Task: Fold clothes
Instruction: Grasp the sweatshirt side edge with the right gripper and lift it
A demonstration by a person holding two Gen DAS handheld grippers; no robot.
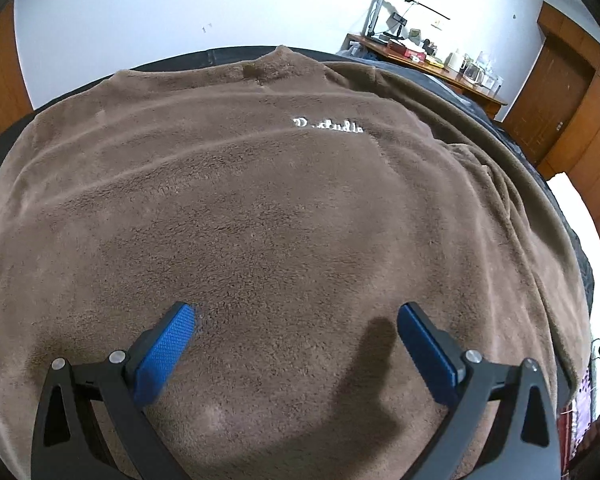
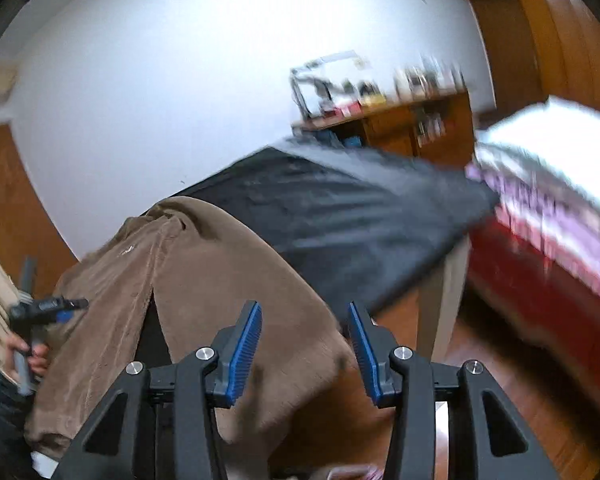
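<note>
A brown fleece sweatshirt [image 1: 260,208] with a small white logo [image 1: 327,126] lies spread flat on a table with a dark cover [image 2: 340,216]. My left gripper [image 1: 296,320] is open, its blue pads low over the lower part of the garment, holding nothing. In the right wrist view the sweatshirt [image 2: 220,280] shows with one sleeve [image 2: 100,340] hanging over the table's near edge. My right gripper [image 2: 305,316] is open and empty, above the garment's edge near the table corner. The left gripper [image 2: 48,308] shows at the far left there.
A wooden desk [image 1: 432,68] with clutter stands by the white wall. A bed with a red side and patterned bedding [image 2: 548,216] stands to the right of the table. Wooden doors [image 1: 556,104] and a wood floor [image 2: 500,380] are around. The right view is motion-blurred.
</note>
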